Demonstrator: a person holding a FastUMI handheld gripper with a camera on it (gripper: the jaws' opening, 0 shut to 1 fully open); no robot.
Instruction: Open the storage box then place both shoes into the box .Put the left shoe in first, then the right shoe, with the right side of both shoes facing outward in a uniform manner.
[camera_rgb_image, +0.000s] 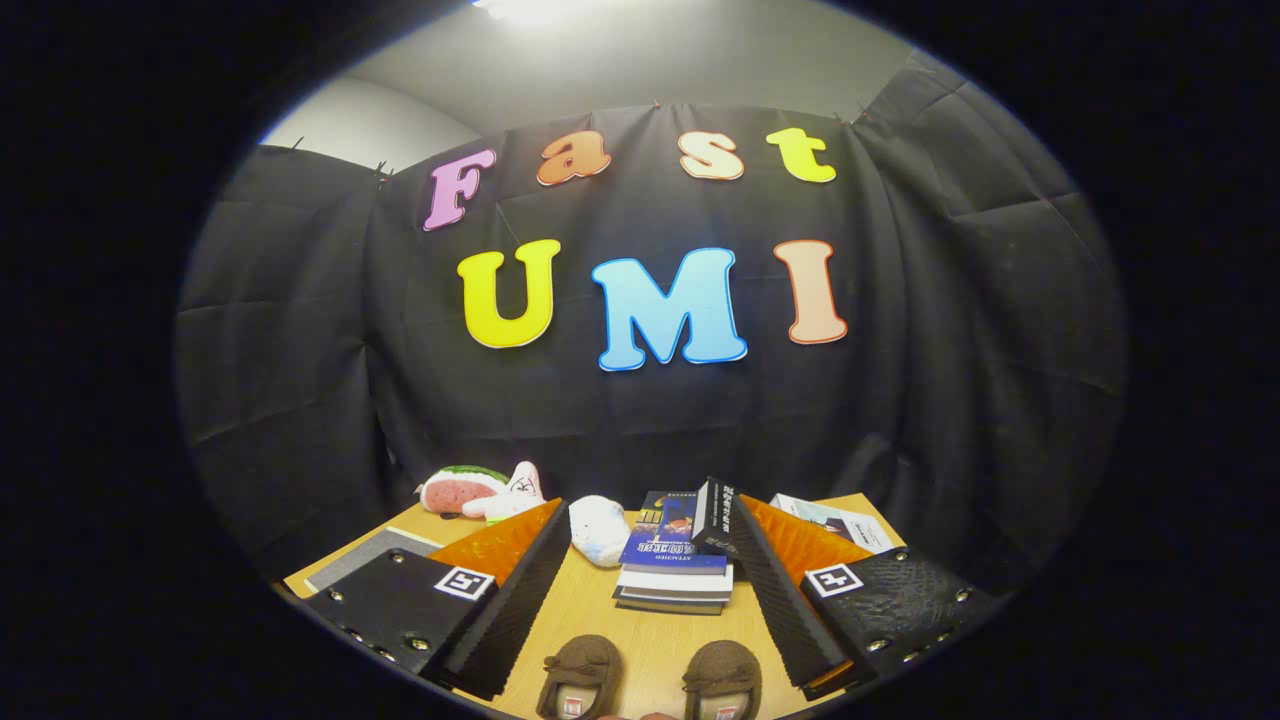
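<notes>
Shoes: two small brown ones, left shoe (580, 676) and right shoe (722, 680), side by side on the table (650, 640), sitting low between the jaws, small tags inside, too tiny to read
Gripper (645, 590): jaws spread wide, holding nothing
Books: stack (672, 570) just beyond the shoes, cover writing too blurry to make out
Plushies: white one (598, 530) beside the books, watermelon one (460, 490) further back
</notes>
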